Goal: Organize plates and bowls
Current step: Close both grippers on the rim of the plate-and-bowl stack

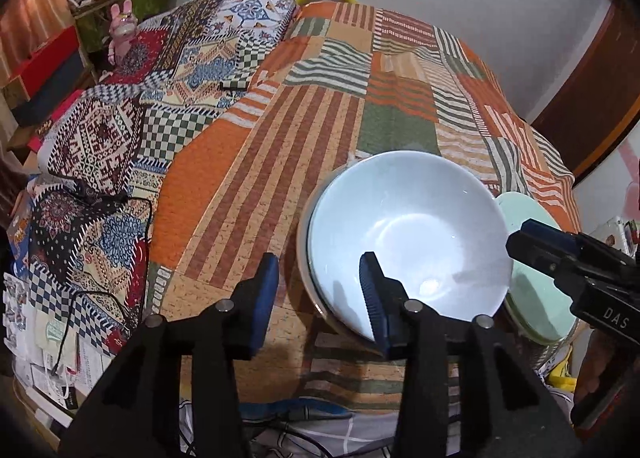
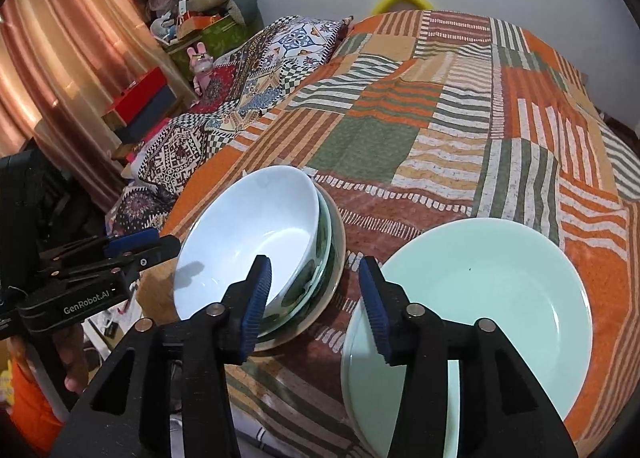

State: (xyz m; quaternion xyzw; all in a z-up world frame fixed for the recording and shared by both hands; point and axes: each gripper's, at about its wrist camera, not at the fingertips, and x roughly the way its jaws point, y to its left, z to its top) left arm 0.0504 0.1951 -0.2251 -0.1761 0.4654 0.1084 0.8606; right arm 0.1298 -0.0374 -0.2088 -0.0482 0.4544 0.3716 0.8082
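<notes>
a bed fills both views, covered by a striped patchwork blanket in orange, green and cream, with a pale wall behind it.

the left gripper points down at the blanket, its blue-padded jaws parted and pressing on nothing. the near left rim of a pale blue bowl lies between them: one pad sits inside the bowl and the other hangs outside over bare blanket. the bowl is upright, mouth up, tipped a little, nested in at least one more dish whose rim shows along its left edge.

the right gripper also points down, jaws apart and empty. its left pad is at the bowl's right rim, and its right pad hangs over the near left edge of a mint green plate. the plate lies flat, face up, just to the right of the bowl stack, with a second rim showing beneath it.

beyond the left gripper, a second patterned blanket is bunched up.
</notes>
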